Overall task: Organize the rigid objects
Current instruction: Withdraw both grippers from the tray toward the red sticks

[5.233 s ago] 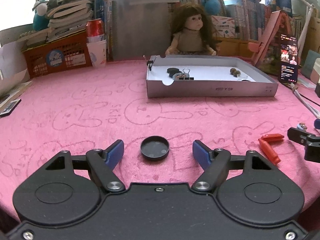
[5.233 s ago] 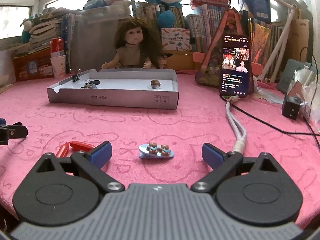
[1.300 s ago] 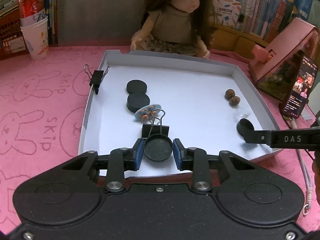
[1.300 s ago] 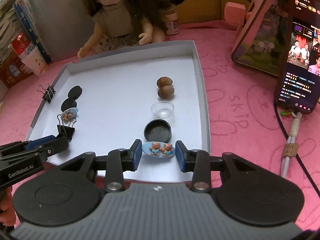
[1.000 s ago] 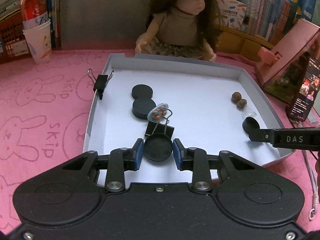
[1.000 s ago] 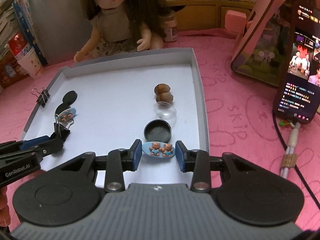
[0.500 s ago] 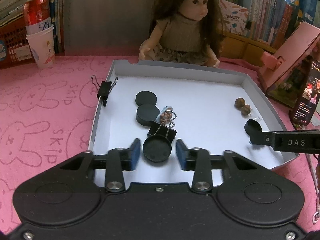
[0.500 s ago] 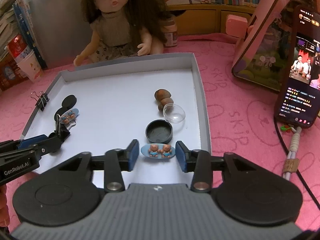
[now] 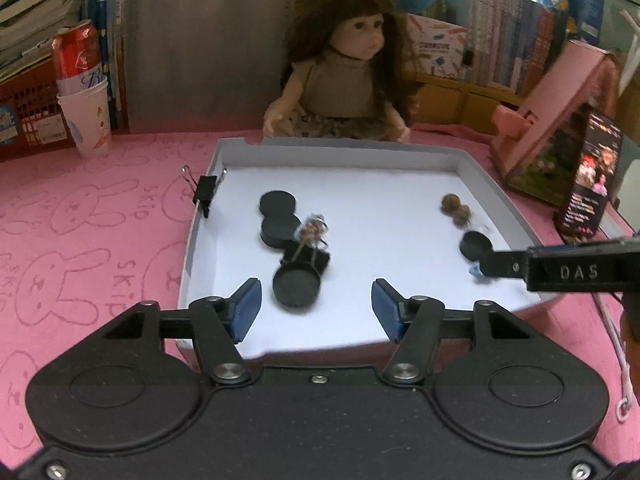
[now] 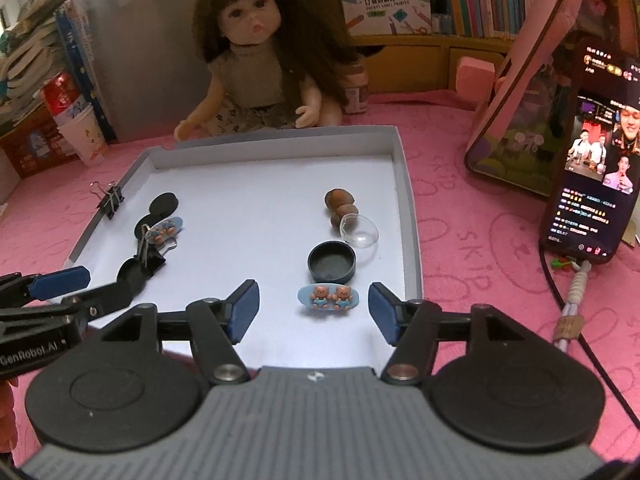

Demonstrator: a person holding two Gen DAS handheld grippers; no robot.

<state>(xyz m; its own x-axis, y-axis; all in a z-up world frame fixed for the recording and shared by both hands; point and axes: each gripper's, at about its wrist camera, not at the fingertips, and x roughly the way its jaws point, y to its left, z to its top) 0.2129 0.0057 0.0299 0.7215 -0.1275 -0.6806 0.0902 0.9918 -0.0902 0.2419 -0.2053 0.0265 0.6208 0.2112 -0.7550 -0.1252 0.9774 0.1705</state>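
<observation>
While both grippers are hovering over the near edge of the shallow white tray [image 10: 412,216], each is standing spread with nothing pinched. The left gripper [image 9: 316,312] has just been opening its jaws, and the black round lid [image 9: 297,286] is lying on the tray floor just ahead of the blue pads [image 9: 247,310], touching neither. Just behind that lid a black binder clip [image 9: 308,258] is lying with its wire handles raised, and two black discs [image 9: 278,214] are sitting side by side a little farther back; a small blue bear clip [image 10: 166,230] is resting against them. Another binder clip [image 9: 204,192] is gripping the tray's left wall.

The right gripper [image 10: 312,312] has also just been opening its jaws; the blue hair clip with two bears [image 10: 329,297] is lying flat on the tray floor between the fingertips, apart from both pads. Just beyond it a black cap [image 10: 331,266] is sitting open side up, with a clear dome [image 10: 360,232] leaning beside it and two brown nuts [image 10: 340,204] behind.

A doll [image 10: 256,60] is sitting at the tray's far edge on the pink desk [image 9: 80,240]. A phone [image 10: 592,176] with a lit screen is leaning to the right, and a paper cup [image 9: 86,114] holding a red can is standing to the left.
</observation>
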